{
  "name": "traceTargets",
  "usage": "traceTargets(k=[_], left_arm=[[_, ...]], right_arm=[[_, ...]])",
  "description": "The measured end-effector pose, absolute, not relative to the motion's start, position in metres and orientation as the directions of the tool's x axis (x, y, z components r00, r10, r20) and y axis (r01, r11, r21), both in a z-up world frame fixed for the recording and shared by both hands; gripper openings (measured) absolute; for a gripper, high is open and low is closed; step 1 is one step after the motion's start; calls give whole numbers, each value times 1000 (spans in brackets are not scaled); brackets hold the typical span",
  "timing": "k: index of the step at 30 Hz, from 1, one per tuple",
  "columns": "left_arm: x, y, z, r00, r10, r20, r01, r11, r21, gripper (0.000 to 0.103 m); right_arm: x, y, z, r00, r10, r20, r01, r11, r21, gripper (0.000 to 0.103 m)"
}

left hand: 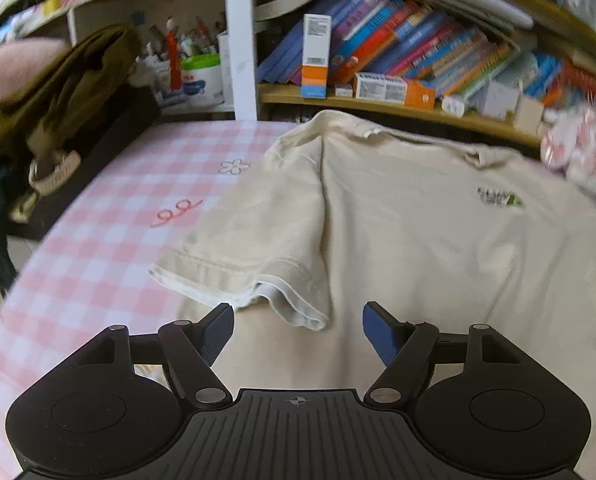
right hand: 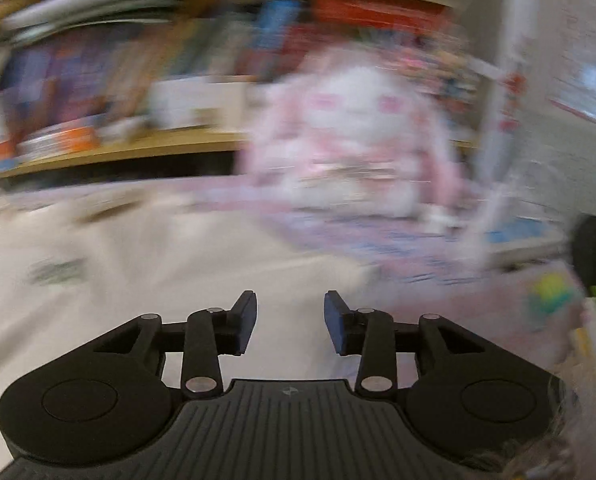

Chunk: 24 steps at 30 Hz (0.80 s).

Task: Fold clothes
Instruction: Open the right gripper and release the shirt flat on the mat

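A cream T-shirt (left hand: 418,216) with a small dark chest logo lies spread flat on the table, one short sleeve out sideways.

You are getting soft, even daylight in both views, with no hard glare anywhere. In the left wrist view the cream shirt (left hand: 418,232) is staying fairly sharp; only faint shadows are sitting in its folds and under the sleeve hem. Left of the shirt, the brown bag (left hand: 70,92) is smearing slightly, and above the shirt the bookshelf (left hand: 398,106) is bowing in the fisheye curve toward the frame corners, which are going dark. In the right wrist view heavy motion blur is washing over everything beyond the right gripper (right hand: 290,320), whose black body alone is reading crisply; beyond it, shirt and shelf are dissolving into streaks.
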<state>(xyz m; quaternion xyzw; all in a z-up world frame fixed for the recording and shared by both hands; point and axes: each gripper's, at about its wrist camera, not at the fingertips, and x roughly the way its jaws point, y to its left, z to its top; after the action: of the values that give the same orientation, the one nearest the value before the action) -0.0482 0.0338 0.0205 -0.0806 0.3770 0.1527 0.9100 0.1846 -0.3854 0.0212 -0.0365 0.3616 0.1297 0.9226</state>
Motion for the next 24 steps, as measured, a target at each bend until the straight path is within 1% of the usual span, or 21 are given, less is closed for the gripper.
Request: traceTargets(k=[2,3,4,5,6,8,10,12,13,15,16,19,21,22,24], left_arm=[[-52,34,20,685,205,-699,-353,933,-72,72],[-52,33,20,685,213,-697,-350,935,-58,71],[-51,32,19,685,220,-695,-346,937,-44,66],[-50,31,18,685,228,-692,-342,939,-29,57],[-50,30,17,684,236,-691,-338,941,-13,51],[-44,27,15,670,267,-693,-311,948,64,50],[-40,22,12,665,281,-692,-237,958,160,50],[-38,19,8,648,274,-710,-140,960,242,50],[-38,21,8,639,266,-722,-115,961,252,51],[-41,33,9,632,212,-746,-122,977,174,53],[-44,43,12,634,178,-752,-144,983,112,53],[-52,83,16,677,97,-730,-245,964,-100,53],[-54,111,16,698,86,-711,-309,932,-190,52],[-52,125,14,702,105,-705,-340,918,-202,50],[-47,143,12,693,148,-705,-371,912,-174,48]], right_arm=[[157,-364,21,670,296,-680,-351,935,61,36],[142,-354,20,652,331,-682,-387,919,77,36],[127,-346,18,636,350,-688,-408,909,85,36],[112,-337,16,620,367,-693,-428,899,93,36],[97,-329,14,604,383,-699,-447,889,101,36],[71,-317,11,576,399,-713,-468,877,112,36],[46,-308,8,550,406,-730,-466,874,136,37],[25,-300,3,522,410,-748,-464,872,154,37],[15,-296,1,510,407,-758,-463,872,157,38],[1,-285,-3,496,394,-774,-465,873,146,38],[-5,-280,-5,493,384,-781,-466,874,135,38],[-19,-265,-9,495,337,-801,-455,886,92,39],[-24,-255,-13,505,294,-812,-441,896,50,39],[-27,-251,-14,513,271,-814,-436,900,25,40],[-30,-244,-16,530,232,-815,-425,905,-19,40]])
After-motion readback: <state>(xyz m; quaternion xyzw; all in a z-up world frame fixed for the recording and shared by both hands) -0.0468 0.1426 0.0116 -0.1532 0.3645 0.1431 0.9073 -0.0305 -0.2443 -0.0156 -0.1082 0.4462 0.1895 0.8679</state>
